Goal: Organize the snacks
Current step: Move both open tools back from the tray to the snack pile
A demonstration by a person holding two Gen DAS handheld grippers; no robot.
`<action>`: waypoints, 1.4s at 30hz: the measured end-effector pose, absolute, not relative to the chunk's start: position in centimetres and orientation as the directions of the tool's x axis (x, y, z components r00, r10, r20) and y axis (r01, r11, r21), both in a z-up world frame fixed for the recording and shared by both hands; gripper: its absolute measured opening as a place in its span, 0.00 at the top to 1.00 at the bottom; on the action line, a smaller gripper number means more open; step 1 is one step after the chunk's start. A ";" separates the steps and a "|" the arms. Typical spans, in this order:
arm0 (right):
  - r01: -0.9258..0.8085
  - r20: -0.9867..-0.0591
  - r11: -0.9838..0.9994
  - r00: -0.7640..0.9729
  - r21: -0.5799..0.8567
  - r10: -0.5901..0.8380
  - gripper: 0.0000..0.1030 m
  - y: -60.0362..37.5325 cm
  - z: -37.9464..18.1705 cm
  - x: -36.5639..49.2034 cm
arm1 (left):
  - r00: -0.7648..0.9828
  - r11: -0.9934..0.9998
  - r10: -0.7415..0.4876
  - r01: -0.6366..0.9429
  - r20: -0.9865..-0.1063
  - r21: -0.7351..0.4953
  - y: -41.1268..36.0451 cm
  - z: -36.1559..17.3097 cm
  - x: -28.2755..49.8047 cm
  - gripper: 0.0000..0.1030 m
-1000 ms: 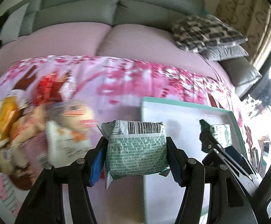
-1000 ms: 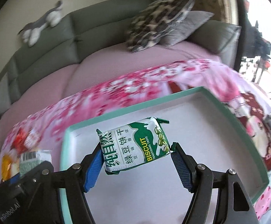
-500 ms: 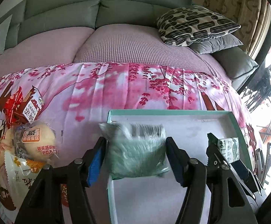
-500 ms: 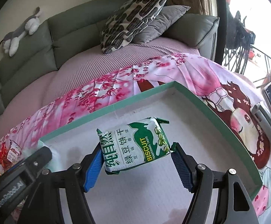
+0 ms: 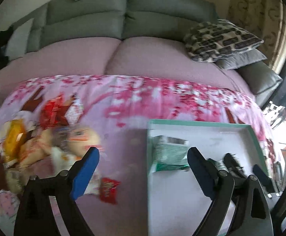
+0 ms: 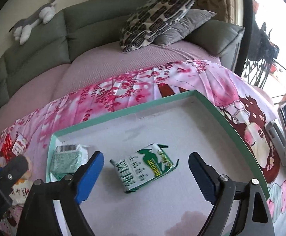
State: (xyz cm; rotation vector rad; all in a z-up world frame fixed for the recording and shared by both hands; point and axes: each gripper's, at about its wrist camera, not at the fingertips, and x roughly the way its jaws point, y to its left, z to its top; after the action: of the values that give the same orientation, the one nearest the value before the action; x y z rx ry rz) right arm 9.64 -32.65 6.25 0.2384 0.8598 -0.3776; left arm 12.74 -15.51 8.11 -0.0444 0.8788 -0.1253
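Both biscuit packets have left the claws since half a second ago and now lie inside the tray [image 6: 123, 112]. One green packet [image 6: 144, 166] with its printed face up rests near the middle of the tray floor, just in front of the right gripper [image 6: 146, 175], whose blue pads stand wide apart with nothing between them. The second packet [image 6: 66, 157], with its barcode side up, lies in the near left corner of the tray, close against the wall. The left gripper [image 5: 143, 171] is also spread open and empty; it hangs over the cloth at the left side of the tray, and its picture is blurred.

I judge the task is only at its beginning. Two packets are placed, but a pile of snacks [image 5: 44, 143] waits on the cloth to the left of the tray: a red packet, a yellow one, some round bread-like ones, and a small red packet [image 5: 108, 190] nearer to the camera. Much of the tray floor is bare.

The surface is a pink cloth [image 6: 123, 90] with a blossom print and a cartoon girl. Behind it stands a grey-green sofa [image 6: 95, 17] with a mauve seat cover, two cushions [image 6: 158, 17] and a plush toy [image 6: 34, 19] on the backrest. Bright daylight comes from the right.
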 end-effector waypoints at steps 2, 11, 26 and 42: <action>0.410 -0.781 0.911 0.582 0.040 -0.228 0.12 -32.3 6.4 9.7 | 0.637 0.996 -0.089 0.058 -0.766 -0.068 -14.5 8.2 12.4 0.11; 0.374 -0.781 0.927 0.588 0.034 -0.209 0.00 -30.8 7.3 9.5 | 0.654 0.990 0.123 -0.131 -0.746 0.049 -8.4 7.7 10.6 0.04; 0.317 -0.736 0.944 0.661 0.094 -0.149 0.00 -27.6 8.4 9.6 | 0.677 0.939 0.258 -0.343 -0.690 0.015 -0.9 8.8 8.4 0.01; 0.135 -0.738 0.977 0.674 0.167 0.033 0.00 -20.2 8.5 11.2 | 0.668 0.891 0.319 -0.454 -0.672 -0.029 5.7 9.5 6.7 0.01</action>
State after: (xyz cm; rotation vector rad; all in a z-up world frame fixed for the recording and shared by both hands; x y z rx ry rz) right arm 11.21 -20.23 8.50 0.2147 0.8314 -0.0577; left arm 6.68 5.68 9.52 -0.2002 0.7168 0.4388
